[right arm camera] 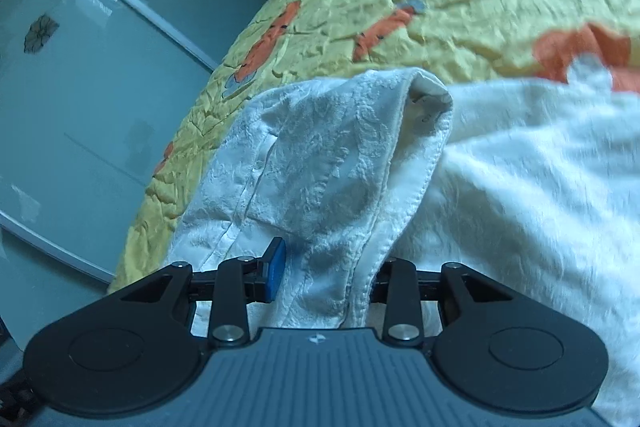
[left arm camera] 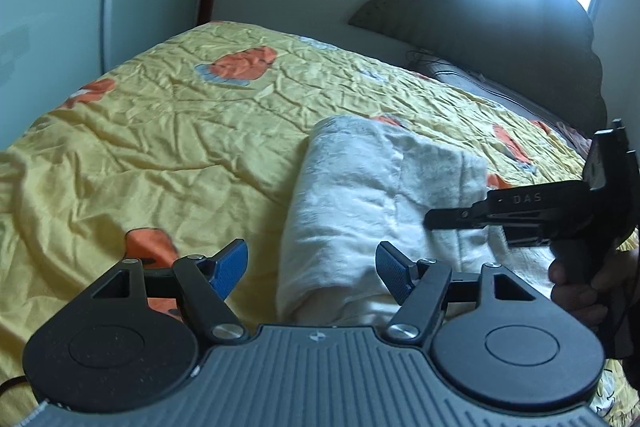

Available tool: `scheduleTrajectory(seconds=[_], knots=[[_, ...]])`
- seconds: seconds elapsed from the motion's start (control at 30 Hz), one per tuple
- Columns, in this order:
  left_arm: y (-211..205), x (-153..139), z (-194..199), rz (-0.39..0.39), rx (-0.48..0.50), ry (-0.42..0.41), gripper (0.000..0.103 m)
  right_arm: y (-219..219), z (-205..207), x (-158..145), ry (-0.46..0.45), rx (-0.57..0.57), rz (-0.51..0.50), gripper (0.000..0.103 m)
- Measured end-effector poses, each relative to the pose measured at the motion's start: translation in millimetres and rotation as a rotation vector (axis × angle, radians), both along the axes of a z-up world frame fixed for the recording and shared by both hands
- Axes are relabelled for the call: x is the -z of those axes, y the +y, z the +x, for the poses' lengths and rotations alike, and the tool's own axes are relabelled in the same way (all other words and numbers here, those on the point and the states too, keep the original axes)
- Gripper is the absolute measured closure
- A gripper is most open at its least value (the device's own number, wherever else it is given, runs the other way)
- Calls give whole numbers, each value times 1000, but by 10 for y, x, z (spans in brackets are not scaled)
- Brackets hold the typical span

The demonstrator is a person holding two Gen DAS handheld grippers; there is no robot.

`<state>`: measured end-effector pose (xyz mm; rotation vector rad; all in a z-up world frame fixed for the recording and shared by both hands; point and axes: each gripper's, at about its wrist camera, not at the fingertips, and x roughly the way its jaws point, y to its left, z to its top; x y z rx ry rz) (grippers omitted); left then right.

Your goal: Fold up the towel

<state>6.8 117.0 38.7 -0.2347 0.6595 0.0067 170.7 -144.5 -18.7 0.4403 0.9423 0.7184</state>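
A white towel lies folded into a thick long bundle on the yellow bedspread. My left gripper hovers open just above the near end of the bundle, its blue pads wide apart and holding nothing. From the right, my right gripper reaches in onto the towel's top layer, held by a hand. In the right wrist view a raised fold of the towel runs between the fingers of my right gripper, which is shut on it. One blue pad shows; the other is hidden behind cloth.
The bedspread, with an orange fish pattern, covers the whole bed. A dark headboard and a pillow stand at the far right under a bright window. Pale sliding wardrobe doors run along the bed's left side.
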Motion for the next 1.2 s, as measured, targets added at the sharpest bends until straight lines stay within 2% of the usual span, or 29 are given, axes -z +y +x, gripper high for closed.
scheduleTrajectory(seconds=[0.07,0.17,0.23,0.27,0.33,0.4,0.5,0.57,0.63,0.67,0.7,0.77,0.9,0.93,0.97,1.0,1.1,1.2], knots=[[29,11,-6,-4,-7,1,29,21,27,-114,-28,-23,14,84],[39,4,-19,-11,-7,-6,27,34,78,-383,-130,-23,-13,85],[30,-4,-23,-14,-4,-15,25,48,181,-485,-152,-26,-28,85],[18,-7,-20,-16,-1,-16,25,66,251,-473,-133,-42,-28,85],[-12,-5,-15,-17,7,-14,25,105,423,-319,-37,-64,-35,84],[-45,-8,-18,-18,17,-14,25,82,515,-159,52,-25,-75,78],[-135,-39,-78,3,60,-45,25,-162,422,-74,84,32,31,79],[-288,-61,-134,73,129,-77,25,-324,309,-65,90,60,74,79],[-456,-57,-161,149,193,-105,25,-438,209,-17,116,83,80,73],[-531,-42,-162,173,218,-116,25,-479,173,32,135,80,91,65],[-582,-31,-148,179,234,-118,25,-519,154,81,153,84,104,53],[-645,-13,-93,159,252,-104,25,-607,113,138,172,103,157,45],[-666,-28,-93,156,253,-108,25,-736,55,174,202,118,242,42],[-648,-27,-102,158,249,-109,25,-747,26,169,193,106,258,46],[-623,-19,-107,159,241,-107,25,-746,10,167,188,94,265,68],[-593,-10,-111,159,227,-101,25,-750,-12,159,181,89,256,82],[-451,13,-97,143,172,-79,25,-646,-30,79,152,67,278,89],[-289,-16,-120,130,112,-79,25,-382,29,-131,122,14,328,90]])
